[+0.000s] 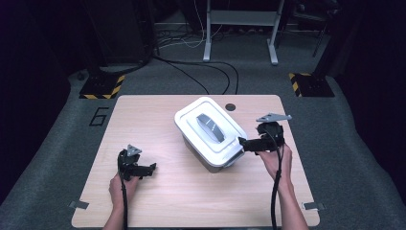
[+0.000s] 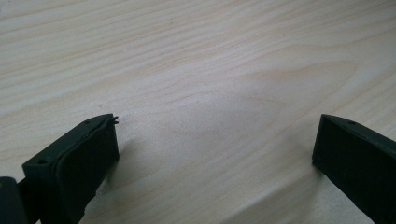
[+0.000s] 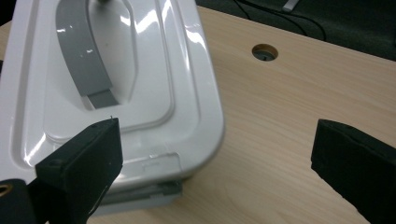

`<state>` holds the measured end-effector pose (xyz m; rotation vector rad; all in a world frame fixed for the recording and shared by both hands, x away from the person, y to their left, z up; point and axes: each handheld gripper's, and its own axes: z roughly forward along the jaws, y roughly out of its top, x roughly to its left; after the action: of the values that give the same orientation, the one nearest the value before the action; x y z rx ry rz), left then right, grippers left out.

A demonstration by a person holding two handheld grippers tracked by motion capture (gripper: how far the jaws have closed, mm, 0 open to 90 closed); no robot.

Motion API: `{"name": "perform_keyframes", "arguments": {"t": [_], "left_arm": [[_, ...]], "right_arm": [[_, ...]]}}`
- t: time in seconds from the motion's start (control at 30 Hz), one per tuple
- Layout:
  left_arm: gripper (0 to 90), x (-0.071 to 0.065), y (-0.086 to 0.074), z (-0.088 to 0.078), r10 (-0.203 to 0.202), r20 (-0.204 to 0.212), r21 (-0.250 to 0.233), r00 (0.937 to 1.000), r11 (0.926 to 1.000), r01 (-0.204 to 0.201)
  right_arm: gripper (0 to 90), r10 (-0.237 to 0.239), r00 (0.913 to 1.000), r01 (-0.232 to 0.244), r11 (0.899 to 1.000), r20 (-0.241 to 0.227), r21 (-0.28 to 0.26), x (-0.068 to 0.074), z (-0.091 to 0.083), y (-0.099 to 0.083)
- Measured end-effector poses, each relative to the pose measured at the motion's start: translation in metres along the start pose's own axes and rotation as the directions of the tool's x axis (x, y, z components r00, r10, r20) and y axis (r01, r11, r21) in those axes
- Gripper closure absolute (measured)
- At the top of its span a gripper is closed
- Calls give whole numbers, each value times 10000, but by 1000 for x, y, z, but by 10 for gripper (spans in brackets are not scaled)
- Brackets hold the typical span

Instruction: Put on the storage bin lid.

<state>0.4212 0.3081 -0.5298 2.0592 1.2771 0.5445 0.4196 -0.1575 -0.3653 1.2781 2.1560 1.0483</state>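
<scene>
A white plastic box (image 1: 209, 130) with a closed lid and a grey handle (image 1: 210, 125) stands in the middle of the wooden table (image 1: 191, 191). My right gripper (image 1: 242, 143) is at the box's near right corner, pointing left toward it. In the right gripper view the box (image 3: 116, 70) and its handle (image 3: 81, 51) lie close ahead, and the right gripper (image 3: 215, 158) is open with nothing between its jaws. My left gripper (image 1: 152, 167) rests at the front left, well apart from the box. It is open over bare wood in the left gripper view (image 2: 215, 144).
A round cable hole (image 1: 230, 107) sits in the table just behind the box, also in the right gripper view (image 3: 265, 52). Beyond the table are cables on the grey floor (image 1: 210, 72), two hazard-striped stand bases (image 1: 101, 87) and a metal frame (image 1: 239, 28).
</scene>
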Motion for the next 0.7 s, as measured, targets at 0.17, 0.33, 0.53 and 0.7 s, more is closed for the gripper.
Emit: {"name": "perform_keyframes", "arguments": {"t": [0.17, 0.33, 0.53, 0.7], "left_arm": [[0, -1, 0, 0, -84, 2, -50, 10000, 10000, 84], [0, 0, 0, 0, -53, 9, -12, 10000, 10000, 53], [0, 0, 0, 0, -67, -1, -14, 10000, 10000, 67], [0, -1, 0, 1, -136, 1, -85, 9999, 9999, 136]], "right_arm": [[14, 252, 9994, -247, 9995, 227, -221, -12, -16, -23], [10, 398, 9982, -395, 9992, 452, -90, -18, -20, -49], [0, 807, 9951, -818, 9965, 573, 175, -25, -7, -83], [0, 1210, 9902, -1251, 9905, 704, 578, -31, 12, -114]]}}
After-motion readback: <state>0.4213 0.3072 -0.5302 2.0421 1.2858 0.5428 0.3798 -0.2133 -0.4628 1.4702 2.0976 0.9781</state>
